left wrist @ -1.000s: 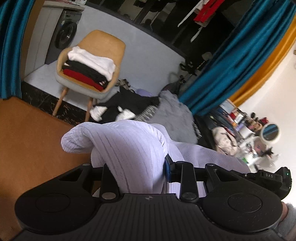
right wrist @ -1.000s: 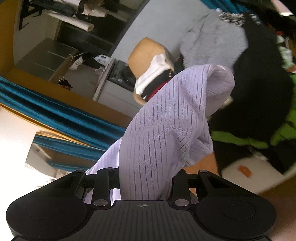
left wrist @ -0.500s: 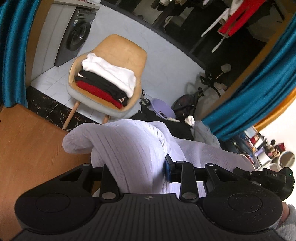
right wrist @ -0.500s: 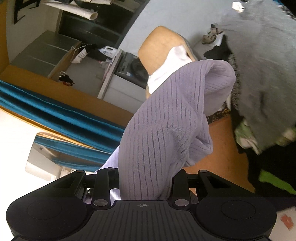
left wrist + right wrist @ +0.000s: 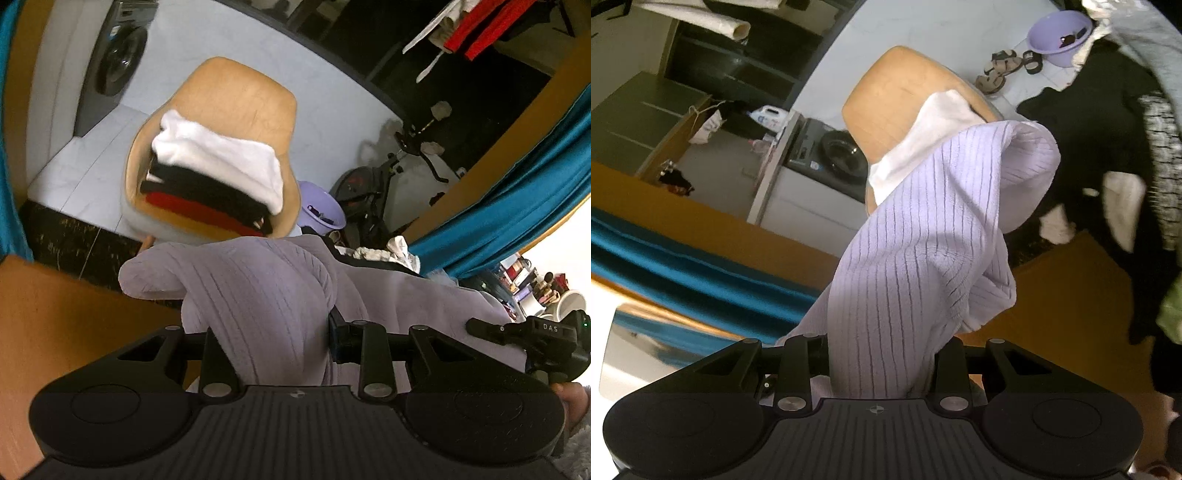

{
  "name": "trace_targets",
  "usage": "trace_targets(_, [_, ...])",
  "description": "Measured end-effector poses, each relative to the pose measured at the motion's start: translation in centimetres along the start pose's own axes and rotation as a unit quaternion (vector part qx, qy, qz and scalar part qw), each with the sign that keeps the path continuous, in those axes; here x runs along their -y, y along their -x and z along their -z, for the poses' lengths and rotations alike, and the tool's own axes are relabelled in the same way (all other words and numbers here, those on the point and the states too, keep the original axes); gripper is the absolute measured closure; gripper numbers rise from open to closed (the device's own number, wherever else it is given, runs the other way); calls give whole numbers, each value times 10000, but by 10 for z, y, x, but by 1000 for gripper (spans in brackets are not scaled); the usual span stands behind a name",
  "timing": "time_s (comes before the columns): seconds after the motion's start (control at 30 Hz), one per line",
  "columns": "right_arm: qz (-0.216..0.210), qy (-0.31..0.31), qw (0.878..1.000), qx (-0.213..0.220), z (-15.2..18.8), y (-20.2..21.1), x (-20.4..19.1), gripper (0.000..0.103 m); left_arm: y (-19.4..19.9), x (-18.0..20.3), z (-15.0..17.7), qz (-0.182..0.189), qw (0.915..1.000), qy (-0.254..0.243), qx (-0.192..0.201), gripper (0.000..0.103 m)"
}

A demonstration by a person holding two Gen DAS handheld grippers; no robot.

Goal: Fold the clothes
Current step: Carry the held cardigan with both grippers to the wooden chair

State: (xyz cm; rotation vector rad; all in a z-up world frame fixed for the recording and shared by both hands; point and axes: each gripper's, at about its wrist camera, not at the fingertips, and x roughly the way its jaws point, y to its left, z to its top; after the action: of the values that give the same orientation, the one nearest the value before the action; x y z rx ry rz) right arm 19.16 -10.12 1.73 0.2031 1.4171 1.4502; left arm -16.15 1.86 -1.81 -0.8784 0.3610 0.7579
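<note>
A lilac ribbed fleece garment point(image 5: 258, 302) is bunched between the fingers of my left gripper point(image 5: 273, 343), which is shut on it; the fingertips are hidden by the cloth. My right gripper point(image 5: 882, 365) is shut on the same lilac garment point(image 5: 923, 258), which drapes up and over its fingers. The garment hangs in the air between both grippers. A wooden chair point(image 5: 243, 99) ahead holds a folded stack of white, black and red clothes point(image 5: 218, 177). The right gripper's body shows at the right edge of the left wrist view point(image 5: 535, 336).
An orange-brown wooden surface point(image 5: 55, 325) lies below. A pile of black, grey and green unfolded clothes point(image 5: 1108, 122) lies to the right. A purple basin point(image 5: 1060, 33), sandals, an exercise bike point(image 5: 388, 184), a washing machine point(image 5: 118, 62) and teal curtains point(image 5: 517, 206) stand around.
Both grippers have carried the lilac garment closer to the chair with the folded stack, which now looms larger and more central. The grip on the garment is unchanged.
</note>
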Motion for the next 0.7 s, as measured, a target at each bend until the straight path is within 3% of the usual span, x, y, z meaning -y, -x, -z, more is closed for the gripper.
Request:
trace_targets(0.17, [127, -34, 9999, 71, -13, -50, -19, 74, -13, -34, -35, 144, 9999, 56, 19, 71])
trace_targets(0.3, [160, 70, 9998, 49, -40, -90, -34, 75, -29, -63, -68, 165, 9989, 431, 120, 71])
trace_targets(0.5, [32, 294, 9996, 6, -100, -146, -49, 75, -59, -89, -121, 85, 9985, 428, 329, 71])
trace_targets(0.7, [-115, 230, 9996, -149, -183, -218, -36, 75, -127, -112, -186, -199, 9982, 442, 363, 71])
